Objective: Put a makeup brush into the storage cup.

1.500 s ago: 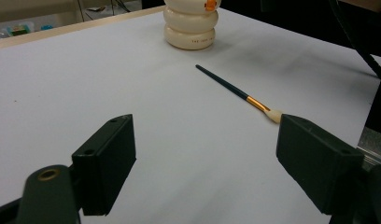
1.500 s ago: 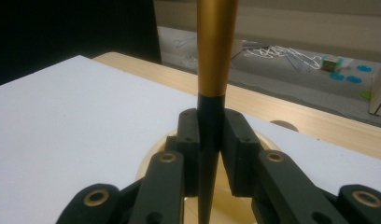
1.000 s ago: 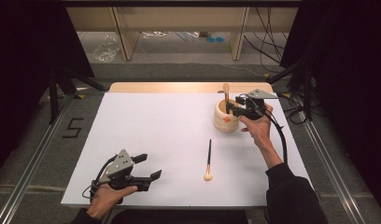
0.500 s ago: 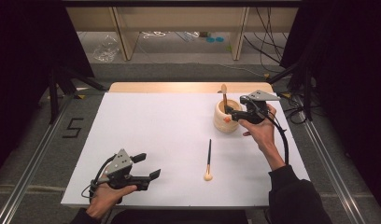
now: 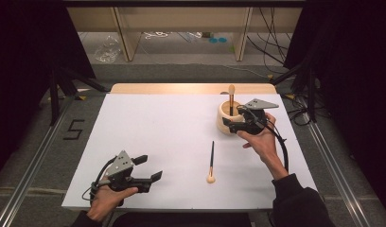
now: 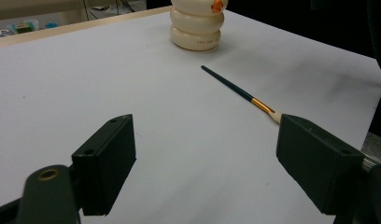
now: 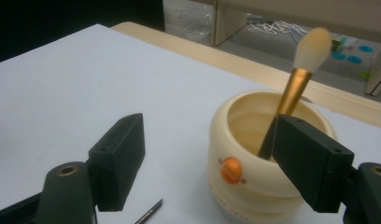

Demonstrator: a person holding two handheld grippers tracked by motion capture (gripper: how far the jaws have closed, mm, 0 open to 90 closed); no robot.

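left gripper view: small dark print on the cream pot (image 6: 196, 25), unreadable.

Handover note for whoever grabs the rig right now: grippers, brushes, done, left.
Left gripper: open, holding nothing, low over the near left of the white table.
Right gripper: open, holding nothing, beside the cream holder, which stands at the far right.
Done: one brush stands in the holder, bristles up.
Left: second brush lies flat on the table near the holder, bristles toward the person. Likely next: pick it up and stand it in the holder.
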